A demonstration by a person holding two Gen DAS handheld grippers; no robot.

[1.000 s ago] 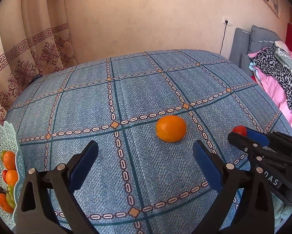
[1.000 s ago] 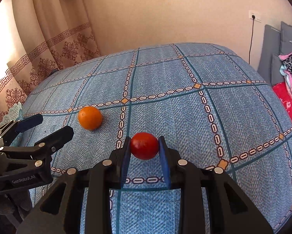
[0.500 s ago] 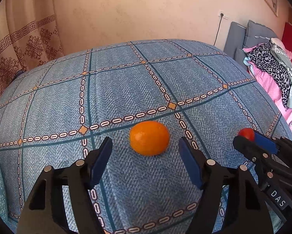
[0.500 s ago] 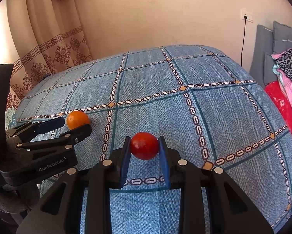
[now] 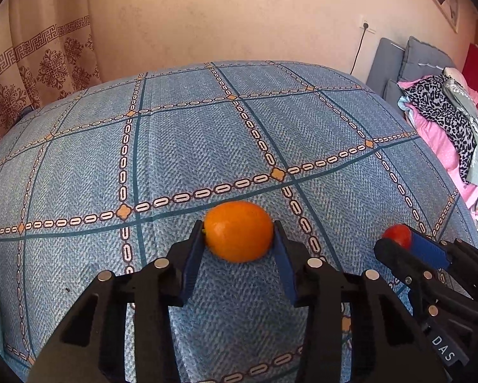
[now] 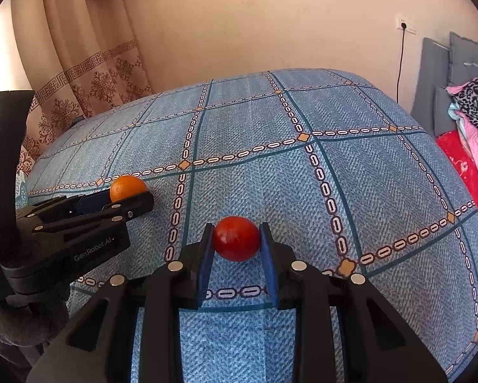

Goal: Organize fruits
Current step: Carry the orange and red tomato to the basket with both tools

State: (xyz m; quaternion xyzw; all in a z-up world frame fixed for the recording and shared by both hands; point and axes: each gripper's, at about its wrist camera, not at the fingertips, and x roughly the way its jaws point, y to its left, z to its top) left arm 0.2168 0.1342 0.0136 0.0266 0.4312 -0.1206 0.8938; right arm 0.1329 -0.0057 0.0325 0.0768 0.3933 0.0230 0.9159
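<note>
Blue woven bedspread with chain-pattern grid (image 5: 207, 146) over bed. Plain peach plaster wall (image 5: 239, 16) behind. Beige curtain with brown key-pattern border (image 6: 89, 73) left. Grey padded headboard (image 5: 398, 63), heap of pink and leopard-print clothes (image 5: 446, 127) right. White wall socket with black cord (image 6: 404, 27).

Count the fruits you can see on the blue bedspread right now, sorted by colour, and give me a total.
Orange: 1, the orange fruit between the left gripper pads.
Red: 1, the red fruit between the right gripper pads.
Total: 2
</note>
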